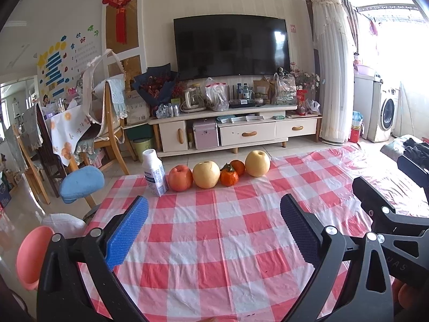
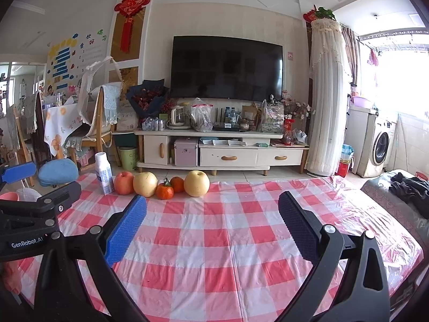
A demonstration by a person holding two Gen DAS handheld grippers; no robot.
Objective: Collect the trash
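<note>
At the far edge of the red-and-white checked plastic tablecloth [image 1: 214, 230], left of centre in both views, a white plastic bottle with a blue label [image 1: 154, 173] stands upright just beside a red apple [image 1: 180, 178]. To the right follow a yellow pear [image 1: 206, 174], two small orange mandarins [image 1: 229, 177] and a second yellow pear [image 1: 257, 163]. The left gripper [image 1: 214, 230] and right gripper [image 2: 213, 228] hover above the cloth, jaws wide apart, holding nothing.
</note>
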